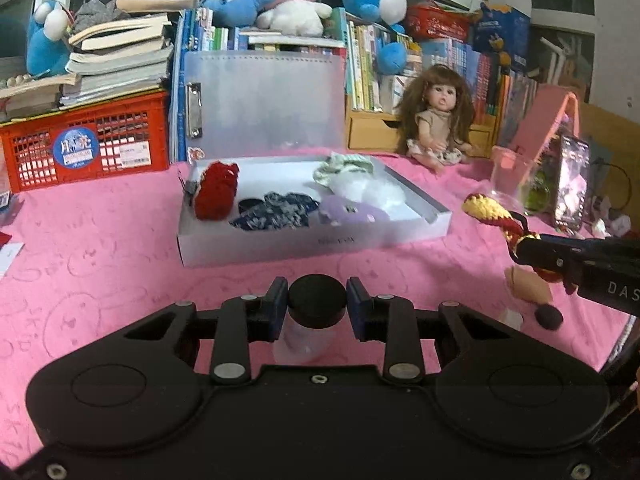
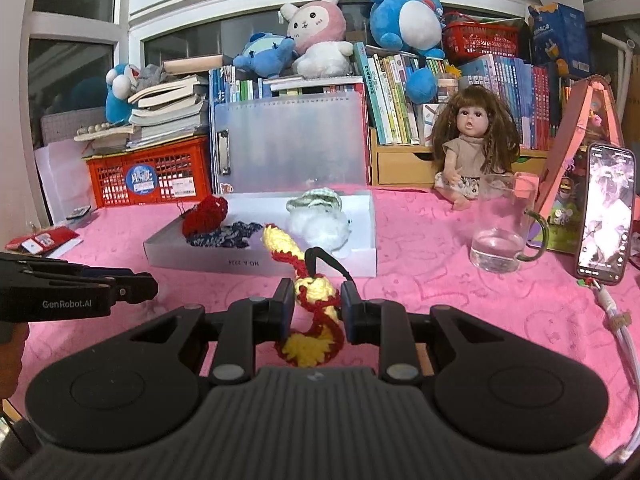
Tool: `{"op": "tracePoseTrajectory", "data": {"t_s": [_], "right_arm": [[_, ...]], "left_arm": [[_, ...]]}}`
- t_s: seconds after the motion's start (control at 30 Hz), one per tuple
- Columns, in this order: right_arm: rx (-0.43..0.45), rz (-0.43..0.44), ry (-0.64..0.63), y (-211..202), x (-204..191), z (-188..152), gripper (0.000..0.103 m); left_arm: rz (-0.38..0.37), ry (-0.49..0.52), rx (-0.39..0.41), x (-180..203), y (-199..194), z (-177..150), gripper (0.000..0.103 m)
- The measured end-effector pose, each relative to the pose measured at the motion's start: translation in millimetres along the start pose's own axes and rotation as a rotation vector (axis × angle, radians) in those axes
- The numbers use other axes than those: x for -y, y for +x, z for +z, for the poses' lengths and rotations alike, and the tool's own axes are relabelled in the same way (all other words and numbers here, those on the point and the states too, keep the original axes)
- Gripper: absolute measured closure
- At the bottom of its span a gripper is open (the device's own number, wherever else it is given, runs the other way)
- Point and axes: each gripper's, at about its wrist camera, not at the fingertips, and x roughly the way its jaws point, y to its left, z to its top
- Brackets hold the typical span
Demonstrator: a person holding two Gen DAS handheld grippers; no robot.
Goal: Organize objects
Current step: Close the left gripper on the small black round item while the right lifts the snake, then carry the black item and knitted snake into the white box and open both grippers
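Observation:
My left gripper [image 1: 317, 304] is shut on a small clear bottle with a round black cap [image 1: 316, 301], held above the pink cloth. My right gripper [image 2: 316, 304] is shut on a red and yellow crocheted toy [image 2: 310, 300] with a black cord; it also shows in the left wrist view [image 1: 492, 212]. A shallow white box [image 1: 280, 246] lies ahead on the cloth. It holds a red knitted piece [image 1: 216, 192], a dark blue patterned scrunchie [image 1: 276, 210], a purple plush [image 1: 348, 210] and a white fluffy toy [image 1: 368, 188] with a green scrunchie [image 1: 344, 164].
A glass mug [image 2: 500, 232] with water and a phone [image 2: 606, 212] stand at the right. A doll [image 2: 472, 148] sits behind. A red crate [image 2: 150, 178] with stacked books, a clear folder [image 2: 292, 144], bookshelves and plush toys line the back. Small objects [image 1: 532, 292] lie under the right gripper.

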Motion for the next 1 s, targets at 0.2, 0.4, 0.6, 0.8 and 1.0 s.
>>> {"op": "tracePoseTrajectory", "data": {"t_s": [0.2,0.4,0.6,0.8,1.0], "right_arm": [[0.002,0.013,0.043,12.1,3.6,13.7,0.074],[0.003,0.021,0.060,27.0,6.4,30.1,0.074],[-0.005,0.011,0.053,46.6,6.1,41.2,0.074],[-0.016,-0.002,0.072,66.5,9.4,51.1,0.074],[-0.039,-0.026,0.099,88.8,14.7,57.4,0.074]], "left_arm": [[0.015,-0.023,0.016,-8.0,8.2,18.9,0.073],[0.028,-0.030,0.036,-13.1,16.5,34.0,0.073],[0.032,-0.082,0.044,-23.5,31.2,49.8,0.073],[0.059,-0.150,0.034,-37.5,56.7,63.2,0.073],[0.104,-0.146,0.020,-44.6,82.3,69.8,0.073]]}}
